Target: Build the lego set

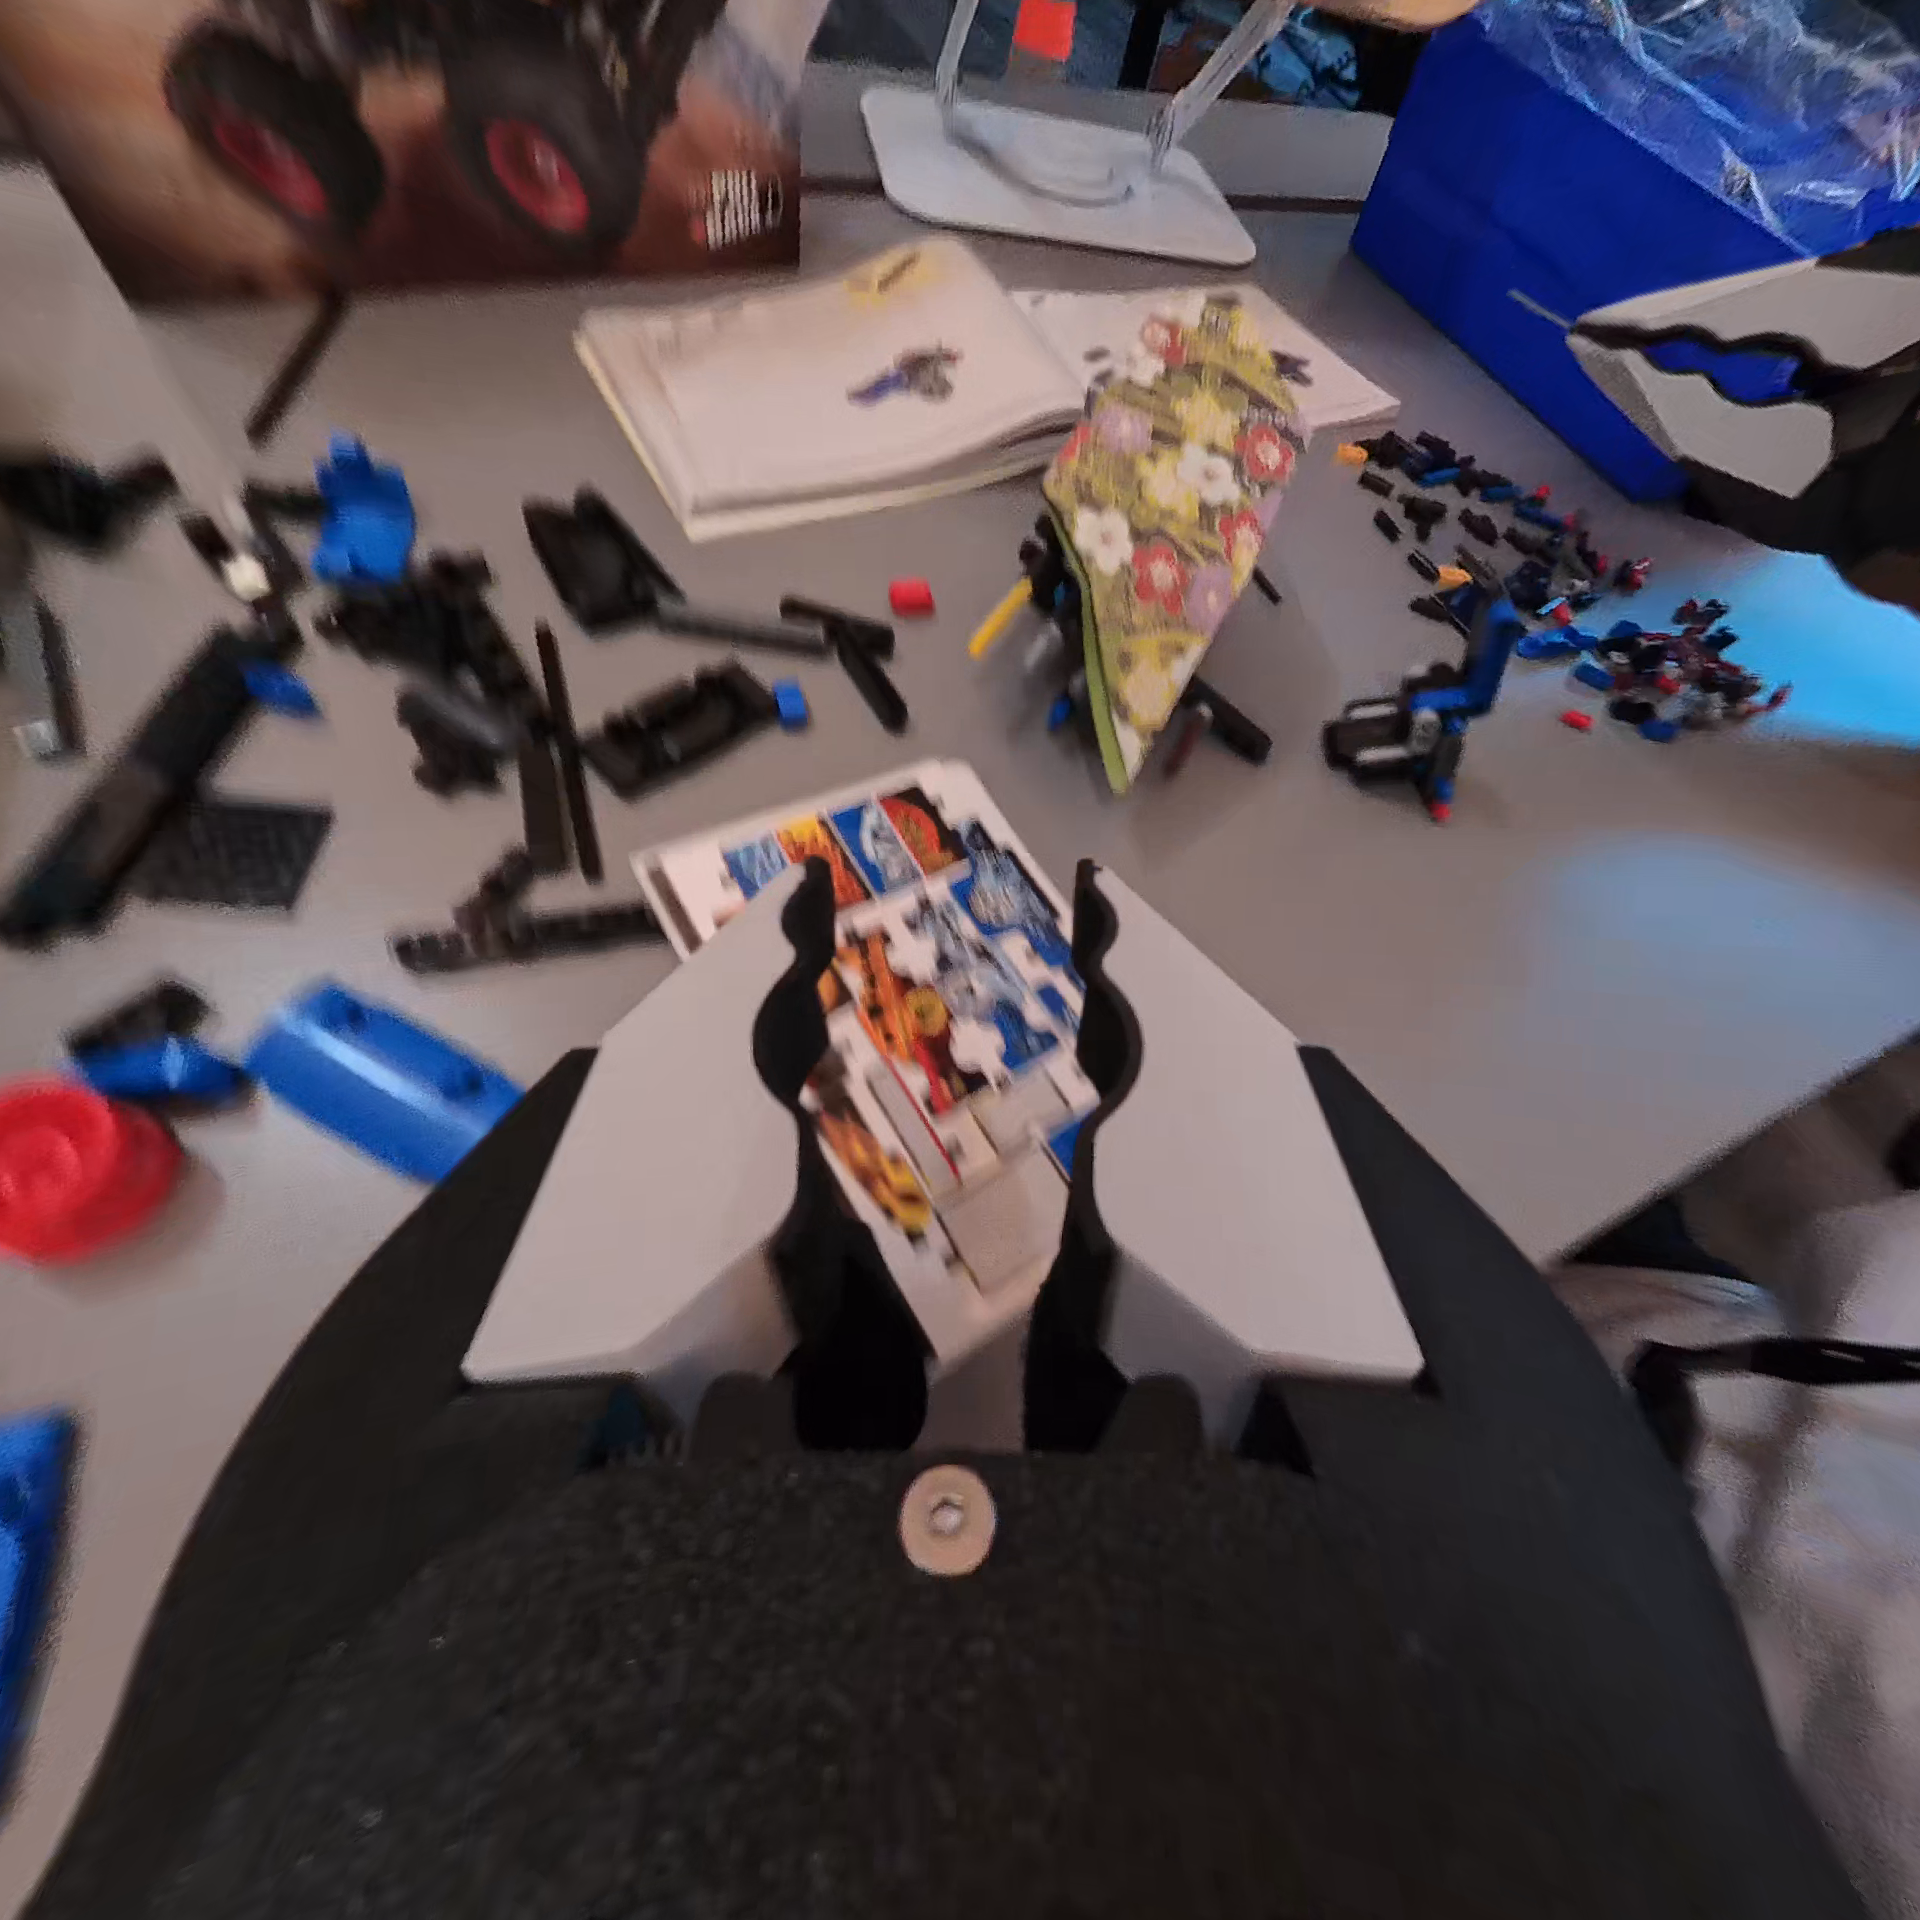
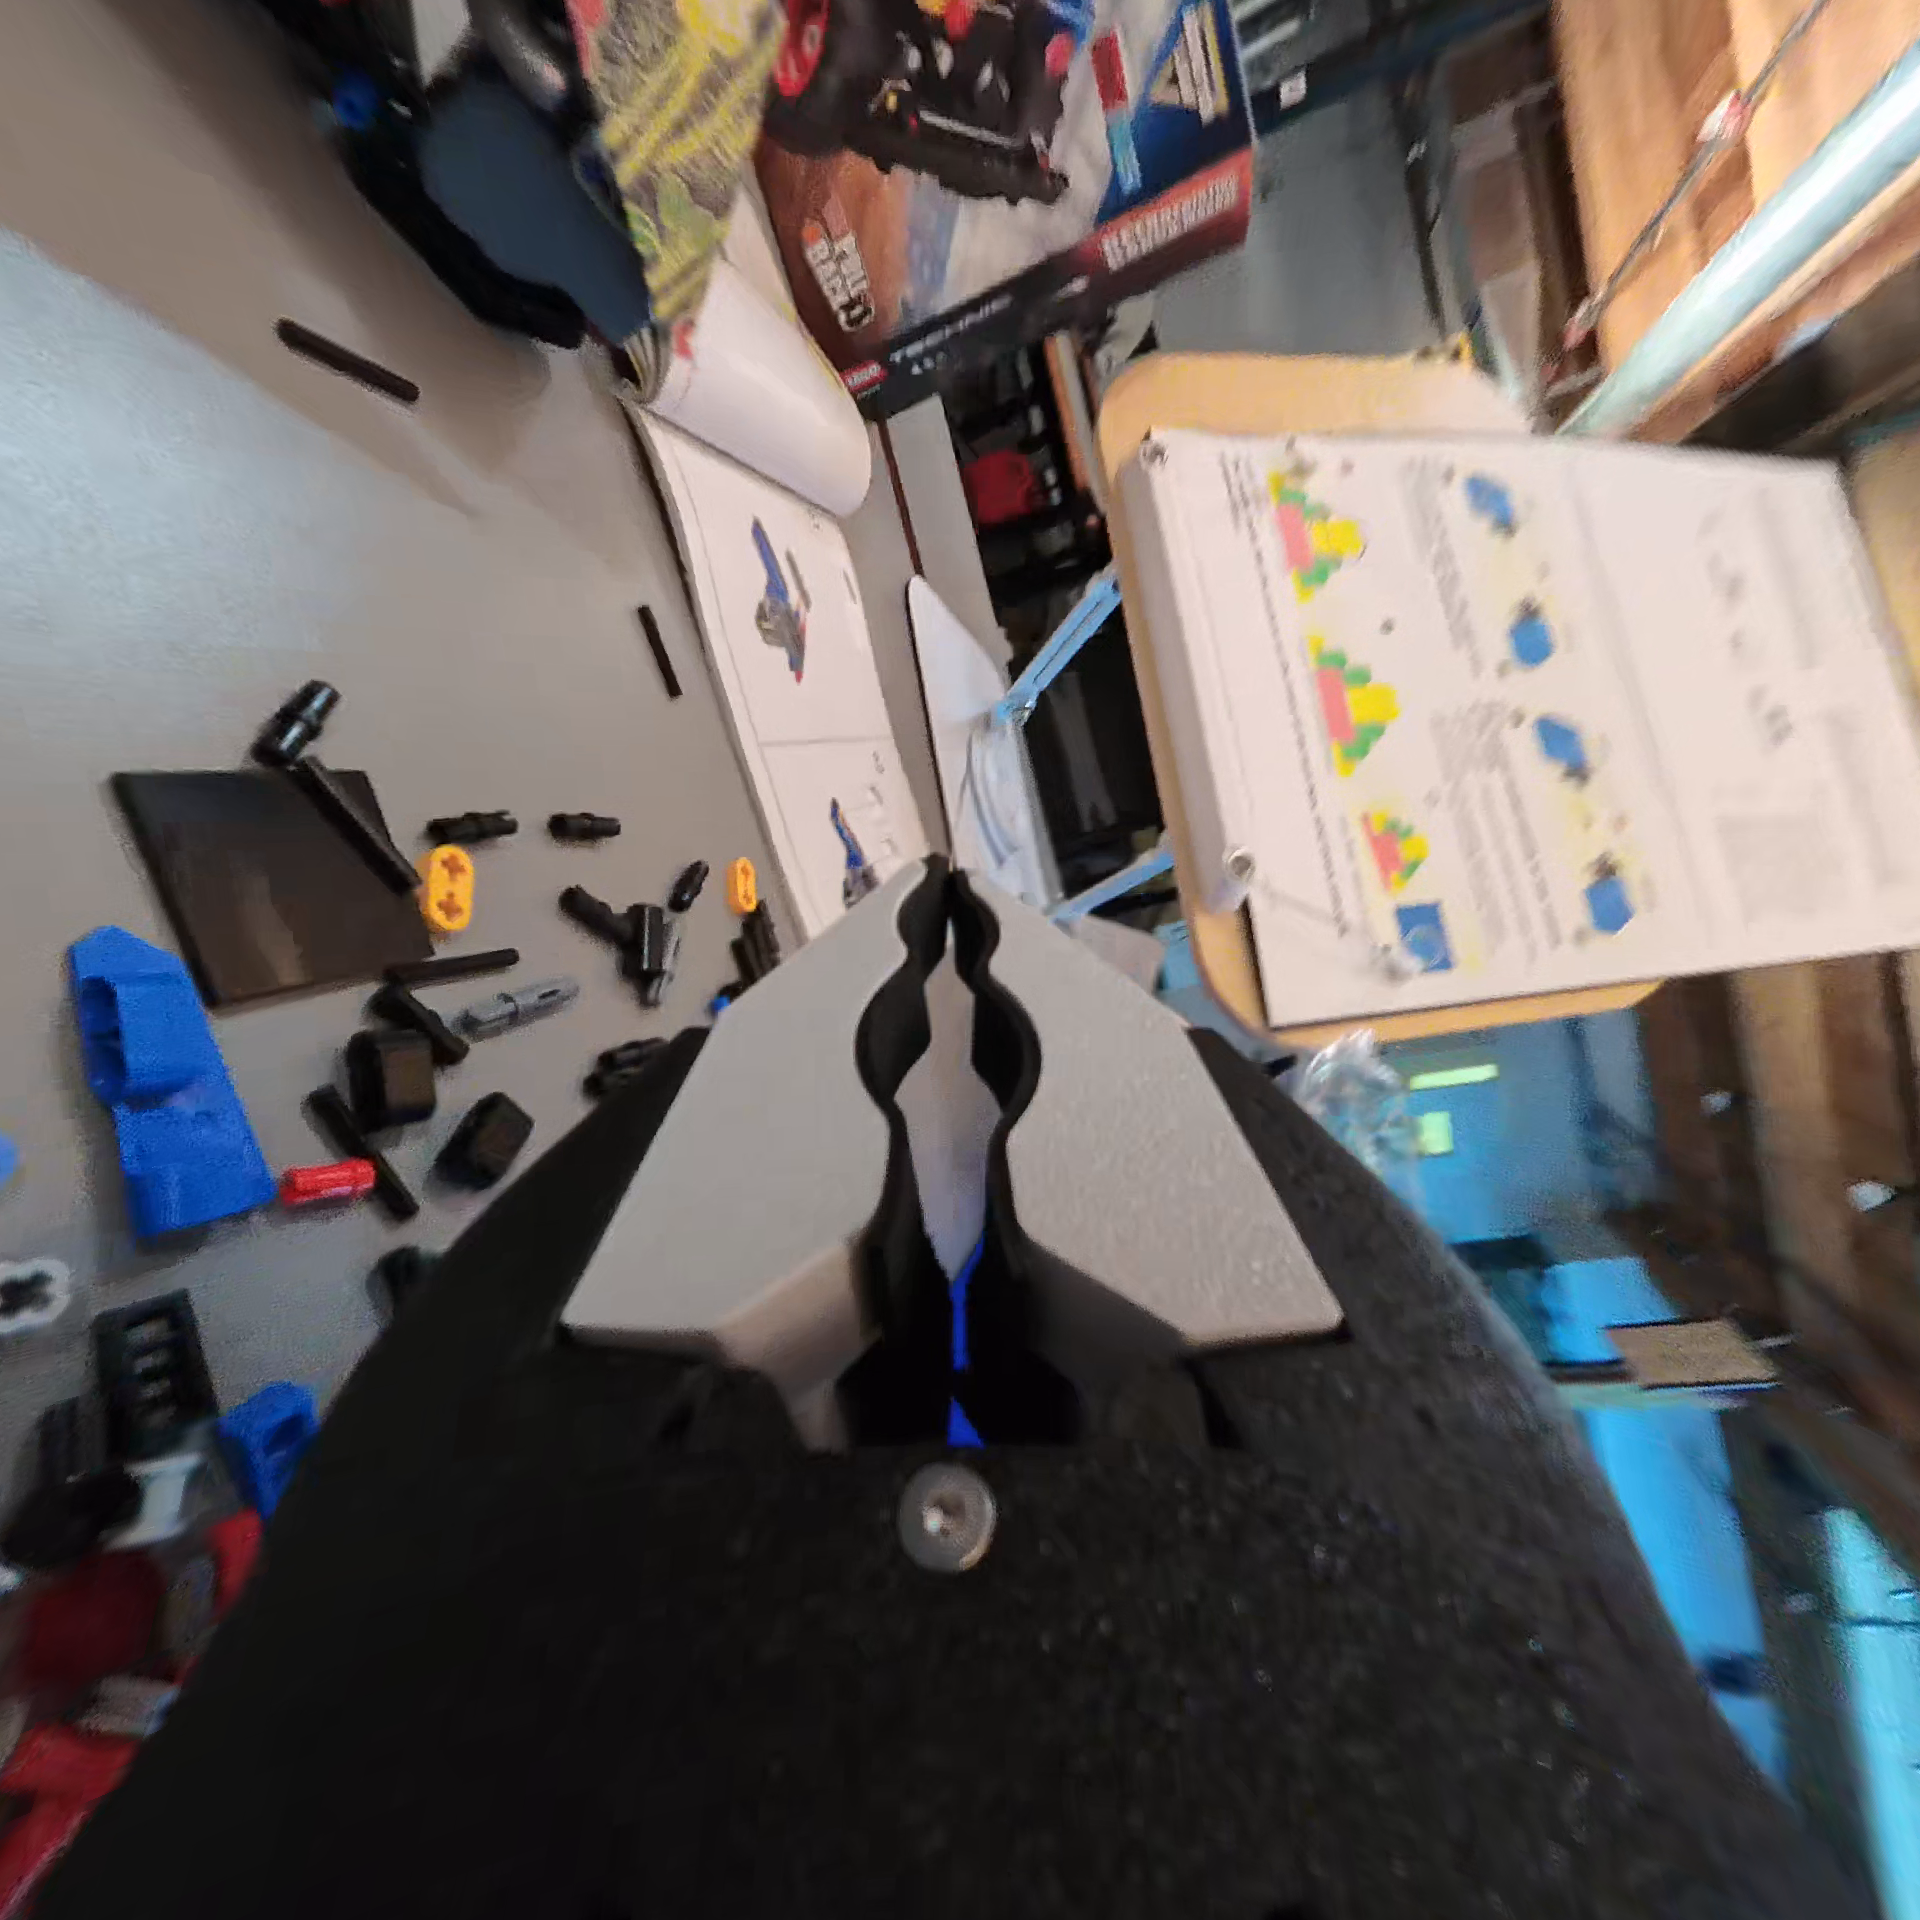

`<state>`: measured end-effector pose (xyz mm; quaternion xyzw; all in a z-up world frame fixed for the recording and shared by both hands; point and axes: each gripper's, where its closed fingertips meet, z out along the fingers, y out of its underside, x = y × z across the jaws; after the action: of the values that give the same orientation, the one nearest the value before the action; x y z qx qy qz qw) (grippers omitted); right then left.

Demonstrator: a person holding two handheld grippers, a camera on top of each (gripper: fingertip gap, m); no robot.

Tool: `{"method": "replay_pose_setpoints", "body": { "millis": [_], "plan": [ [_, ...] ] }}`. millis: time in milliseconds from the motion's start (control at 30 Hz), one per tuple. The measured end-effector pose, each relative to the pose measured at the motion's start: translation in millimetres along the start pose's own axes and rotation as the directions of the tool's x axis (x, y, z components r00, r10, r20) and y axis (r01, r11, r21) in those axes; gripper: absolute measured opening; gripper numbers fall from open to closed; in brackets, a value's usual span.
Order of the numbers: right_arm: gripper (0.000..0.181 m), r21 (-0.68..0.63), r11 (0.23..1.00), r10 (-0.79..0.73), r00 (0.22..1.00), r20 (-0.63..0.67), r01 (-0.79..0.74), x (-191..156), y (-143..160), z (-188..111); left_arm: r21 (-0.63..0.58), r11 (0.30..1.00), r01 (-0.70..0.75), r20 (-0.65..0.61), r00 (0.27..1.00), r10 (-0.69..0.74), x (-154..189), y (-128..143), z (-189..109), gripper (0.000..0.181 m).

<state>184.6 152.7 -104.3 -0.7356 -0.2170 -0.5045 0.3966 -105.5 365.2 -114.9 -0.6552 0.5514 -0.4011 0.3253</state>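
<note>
Fingers (image 1: 790, 997) of the left gripper (image 1: 943, 904) are spread apart above a colourful sticker sheet (image 1: 935, 997) that lies flat on the grey counter (image 1: 1351, 987), the sheet showing in the gap between them without being pinched. Lego pieces lie scattered across the counter: a cluster of black beams and panels (image 1: 540, 665) to the left, a blue curved panel (image 1: 379, 1081) and a red wheel hub (image 1: 78, 1169) nearer the left edge, and a heap of small black, blue and red pins (image 1: 1538, 582) to the right. A partly built black and blue assembly (image 1: 1423, 707) stands beside that heap. Farther back, an open instruction booklet (image 1: 831, 384) rests on the counter with a floral patterned pouch (image 1: 1184, 520) leaning against its right page, and the set's box (image 1: 416, 135) stands behind. The right gripper (image 2: 949, 873) is tilted sideways over the counter's edge, its fingers (image 2: 790, 1091) pressed together at the tips with nothing visibly between them. Behind it, a printed sheet (image 2: 1538, 727) is fixed to a wooden board (image 2: 1299, 395).
</note>
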Motion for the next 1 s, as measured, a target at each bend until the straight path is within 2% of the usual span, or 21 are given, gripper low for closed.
{"method": "replay_pose_setpoints", "body": {
  "millis": [67, 200, 267, 400, 567, 767, 867, 933, 1000],
  "plan": [
    [0.000, -0.027, 0.996, 0.087, 0.995, 0.051, -0.086, -6, 11, 3, 0.023, 0.996, -0.089, 0.002, 0.996, 0.089, -3, -24, 21, 0.043],
    [0.000, -0.102, 0.988, 0.123, 0.988, 0.092, -0.113, -12, 25, 10, 0.121, 0.959, -0.256, -0.062, 0.962, 0.265, 9, -84, 60, 0.040],
    [0.000, -0.090, 0.987, 0.142, 0.984, 0.103, -0.133, -12, 28, 11, 0.166, 0.933, -0.319, -0.140, 0.929, 0.342, 25, -107, 75, 0.040],
    [0.000, -0.016, 0.986, 0.164, 0.980, 0.116, -0.163, -11, 25, 13, 0.281, 0.904, -0.321, -0.361, 0.838, 0.410, 67, -138, 86, 0.040],
    [0.000, 0.015, 0.952, 0.299, 0.943, 0.150, -0.304, -7, 23, 14, 0.371, 0.855, -0.363, -0.420, 0.756, 0.503, 89, -137, 96, 0.037],
    [0.000, 0.019, 0.891, 0.440, 0.873, 0.212, -0.454, -6, 20, 14, 0.389, 0.799, -0.458, -0.345, 0.732, 0.587, 94, -120, 108, 0.034],
    [0.000, -0.020, 0.813, 0.561, 0.773, 0.296, -0.582, -11, 13, 12, 0.362, 0.737, -0.571, -0.271, 0.692, 0.669, 95, -109, 117, 0.033],
    [0.000, -0.056, 0.706, 0.665, 0.635, 0.393, -0.706, -14, 2, 7, 0.349, 0.666, -0.659, -0.201, 0.642, 0.740, 99, -105, 121, 0.033],
    [0.000, -0.105, 0.570, 0.739, 0.454, 0.498, -0.815, -15, -13, 0, 0.328, 0.557, -0.763, -0.113, 0.554, 0.825, 104, -103, 122, 0.034]
  ]
}}
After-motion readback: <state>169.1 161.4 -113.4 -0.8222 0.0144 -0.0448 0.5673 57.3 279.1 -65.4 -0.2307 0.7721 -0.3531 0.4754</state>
